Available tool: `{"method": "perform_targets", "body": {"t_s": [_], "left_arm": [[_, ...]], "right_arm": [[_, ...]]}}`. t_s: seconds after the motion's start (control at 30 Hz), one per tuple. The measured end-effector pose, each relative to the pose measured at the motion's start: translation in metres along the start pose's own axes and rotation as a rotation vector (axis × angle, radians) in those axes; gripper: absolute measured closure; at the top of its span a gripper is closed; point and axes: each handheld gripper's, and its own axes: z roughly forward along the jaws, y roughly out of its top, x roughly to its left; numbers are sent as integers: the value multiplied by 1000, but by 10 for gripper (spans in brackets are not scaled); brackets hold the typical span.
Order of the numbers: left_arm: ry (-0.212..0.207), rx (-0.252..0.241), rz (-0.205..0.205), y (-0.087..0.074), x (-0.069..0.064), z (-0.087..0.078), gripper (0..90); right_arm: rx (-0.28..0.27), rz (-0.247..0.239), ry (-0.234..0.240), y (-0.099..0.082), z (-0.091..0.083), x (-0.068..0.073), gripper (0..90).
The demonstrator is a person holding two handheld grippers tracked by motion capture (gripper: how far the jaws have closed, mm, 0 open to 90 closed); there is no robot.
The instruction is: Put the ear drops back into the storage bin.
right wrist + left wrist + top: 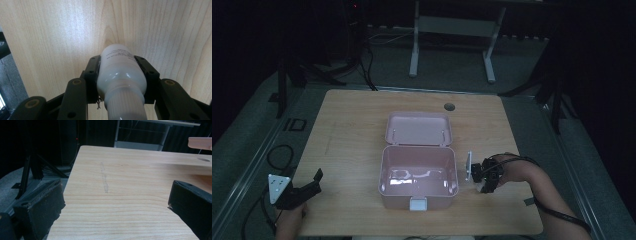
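Observation:
An open pink plastic box (384, 170) stands in the middle of the wooden table, its lid (418, 128) laid back behind it and a pale latch at its front. Just right of the box, my right gripper (484, 176) hangs over the table. In the right gripper view it (121, 62) is shut on a white bottle (121, 72), whose ribbed cap points toward the camera. My left gripper (312, 184) rests at the table's front left corner. Its jaws (115, 197) stand wide apart with nothing but bare wood between them.
A round cable hole (449, 106) sits near the table's far edge. A pink corner of the box (200, 143) shows at the upper right of the left gripper view. Black stands and cables surround the table on the dark floor.

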Motion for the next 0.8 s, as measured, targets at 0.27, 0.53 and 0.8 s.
{"method": "perform_targets", "body": {"t_s": [0.27,0.53,0.8], "left_arm": [[-2,0,0,0,0,0,5],[-1,0,-2,0,0,0,5],[-1,0,-2,0,0,0,5]], "right_arm": [[18,-4,0,6,-3,2,595],[9,3,7,10,-16,6,595],[0,-4,-11,11,-39,10,595]]}}
